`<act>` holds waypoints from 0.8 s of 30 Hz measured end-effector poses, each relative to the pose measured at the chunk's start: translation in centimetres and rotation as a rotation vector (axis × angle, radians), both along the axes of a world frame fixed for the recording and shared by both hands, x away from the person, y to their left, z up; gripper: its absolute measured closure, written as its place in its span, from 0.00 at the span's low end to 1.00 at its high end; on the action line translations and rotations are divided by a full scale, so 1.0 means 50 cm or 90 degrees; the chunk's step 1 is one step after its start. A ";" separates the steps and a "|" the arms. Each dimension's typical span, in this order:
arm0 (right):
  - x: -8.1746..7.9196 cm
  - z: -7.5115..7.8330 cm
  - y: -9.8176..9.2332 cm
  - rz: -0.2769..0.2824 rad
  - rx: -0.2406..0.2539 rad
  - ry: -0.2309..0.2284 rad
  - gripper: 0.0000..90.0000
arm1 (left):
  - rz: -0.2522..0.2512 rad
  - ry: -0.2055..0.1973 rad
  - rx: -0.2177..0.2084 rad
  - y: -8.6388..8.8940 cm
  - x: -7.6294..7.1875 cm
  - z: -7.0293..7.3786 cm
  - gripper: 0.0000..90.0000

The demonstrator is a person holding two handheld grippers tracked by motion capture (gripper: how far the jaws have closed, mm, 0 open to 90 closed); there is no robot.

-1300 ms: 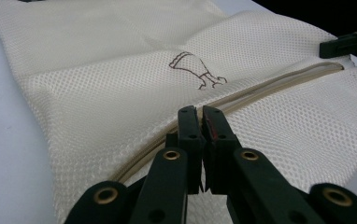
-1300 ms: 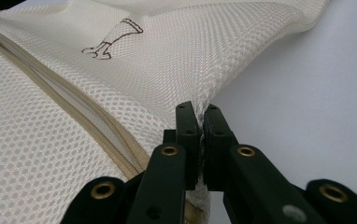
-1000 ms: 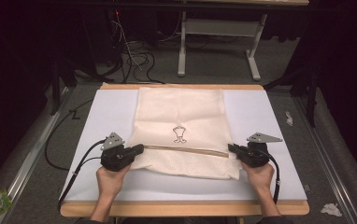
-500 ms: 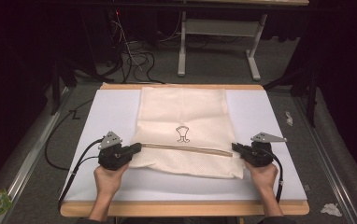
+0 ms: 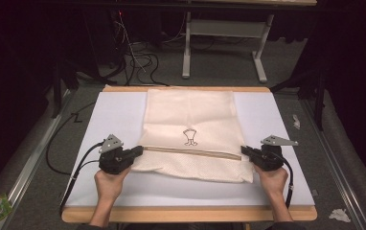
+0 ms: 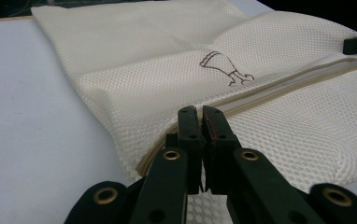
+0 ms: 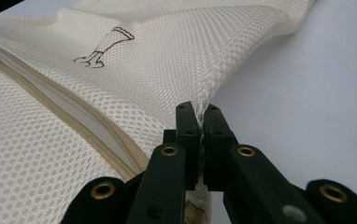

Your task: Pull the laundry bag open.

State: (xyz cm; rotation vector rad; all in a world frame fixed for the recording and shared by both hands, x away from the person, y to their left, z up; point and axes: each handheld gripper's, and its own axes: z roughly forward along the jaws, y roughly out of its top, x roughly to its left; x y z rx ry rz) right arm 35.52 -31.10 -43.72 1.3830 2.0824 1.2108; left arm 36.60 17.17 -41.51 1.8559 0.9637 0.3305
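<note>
Mesh laundry bag [image 5: 190, 134], cream-coloured, lies flat on the white-covered counter [image 5: 277, 120], centred between its left and right edges and reaching to the far edge. A beige zipper [image 5: 190, 152] runs left to right across the near part of the bag, and a small dark printed figure [image 5: 189, 136] sits just beyond it. The left gripper [image 5: 134, 153], held in the person's left hand [image 5: 109, 184], meets the bag at the left end of the zipper; in the left gripper view its jaws are pressed together on the mesh edge [image 6: 167, 135] beside the zipper end. The right gripper [image 5: 244, 152], held in the right hand [image 5: 273, 181], meets the bag at its right edge; in the right gripper view its jaws pinch a raised fold of mesh [image 7: 203, 100], which rises into a ridge between them. Black cables [image 5: 75, 165] trail from each gripper toward the near edge. Beyond the counter, grey floor carries a tangle of cables [image 5: 138, 60] and a grey metal stand [image 5: 224, 33].
</note>
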 end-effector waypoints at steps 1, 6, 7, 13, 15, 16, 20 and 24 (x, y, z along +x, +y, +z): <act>0.000 0.001 -0.003 0.000 0.000 -0.002 0.98 | 0.000 0.000 0.000 0.000 0.000 0.000 0.97; 0.000 0.003 -0.010 -0.007 0.005 -0.002 0.99 | -0.002 -0.001 0.000 0.000 0.001 0.001 0.97; 0.000 0.003 -0.010 -0.007 0.004 -0.002 0.98 | -0.002 -0.002 -0.004 0.000 0.001 0.001 0.97; 0.000 0.003 -0.019 -0.013 0.005 -0.003 0.98 | 0.001 -0.004 0.003 0.005 0.000 0.004 0.97; -0.001 0.003 -0.024 -0.015 0.006 -0.005 0.99 | 0.002 -0.005 0.002 0.007 0.000 0.005 0.97; -0.002 0.003 -0.026 -0.014 0.006 -0.003 0.98 | 0.002 -0.006 0.001 0.007 0.000 0.005 0.97; -0.002 0.004 -0.026 -0.016 0.005 -0.002 0.98 | 0.004 -0.005 0.010 0.004 0.000 0.003 0.97; -0.002 0.013 -0.029 -0.017 0.001 -0.007 0.99 | 0.008 -0.008 0.023 0.003 -0.001 0.002 0.97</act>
